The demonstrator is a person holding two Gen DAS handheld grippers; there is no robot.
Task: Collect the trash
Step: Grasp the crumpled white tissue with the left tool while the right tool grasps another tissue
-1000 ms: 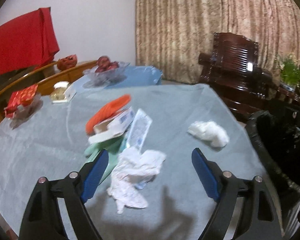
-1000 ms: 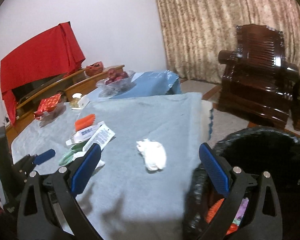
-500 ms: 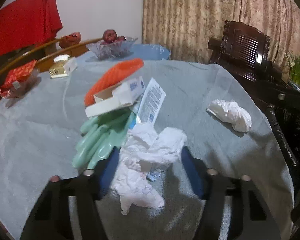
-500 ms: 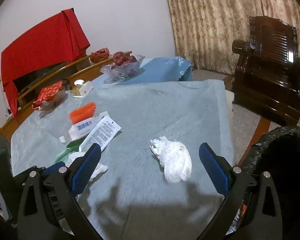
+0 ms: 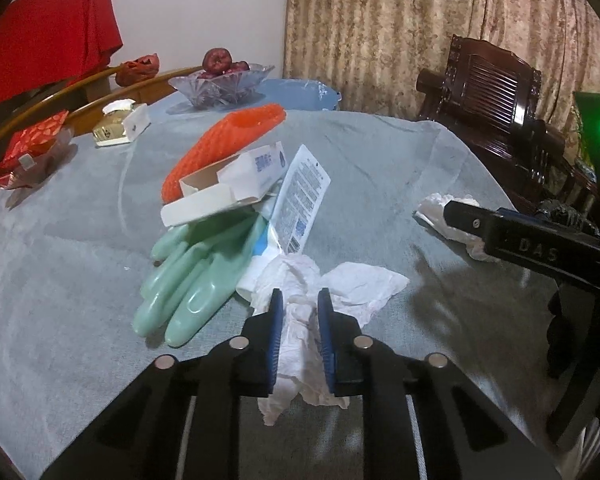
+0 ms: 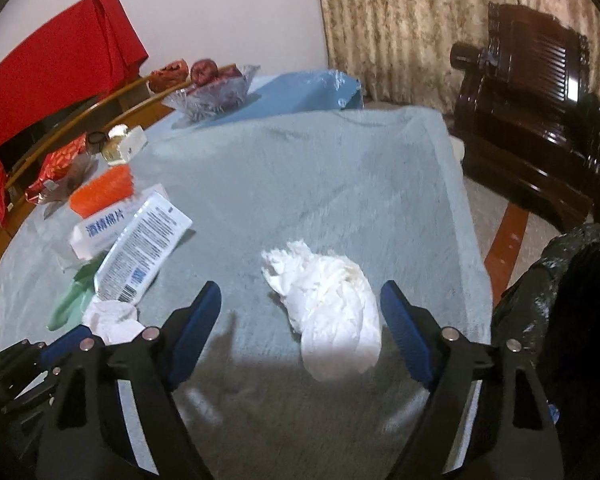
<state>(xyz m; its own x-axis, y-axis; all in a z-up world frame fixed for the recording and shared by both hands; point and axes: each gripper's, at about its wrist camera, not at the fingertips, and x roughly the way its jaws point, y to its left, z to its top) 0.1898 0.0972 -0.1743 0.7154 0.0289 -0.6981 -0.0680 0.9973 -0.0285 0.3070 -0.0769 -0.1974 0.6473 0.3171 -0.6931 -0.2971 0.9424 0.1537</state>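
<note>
My left gripper [image 5: 299, 300] is shut on a crumpled white tissue [image 5: 356, 284] lying on the grey tablecloth [image 5: 60, 280]. Beside it lie a green rubber glove [image 5: 192, 276], a white carton [image 5: 224, 188], a printed white packet [image 5: 300, 204] and an orange mesh sleeve [image 5: 224, 140]. My right gripper [image 6: 301, 300] is open, its jaws on either side of a second crumpled white tissue [image 6: 328, 312]. That tissue [image 5: 448, 220] also shows in the left wrist view, partly behind the right gripper's finger [image 5: 520, 236]. A black-lined trash bin [image 6: 572, 300] stands at the right of the table.
A glass fruit bowl [image 5: 220, 84], a small yellow-white box [image 5: 120, 124] and a red foil wrapper [image 5: 28, 152] sit along the table's far left side. A dark wooden armchair [image 6: 540, 108] stands beyond the table's right edge. A curtain hangs behind.
My left gripper has moved forward and closed on the near tissue. My right gripper has moved over the table until its open jaws flank the second tissue.
</note>
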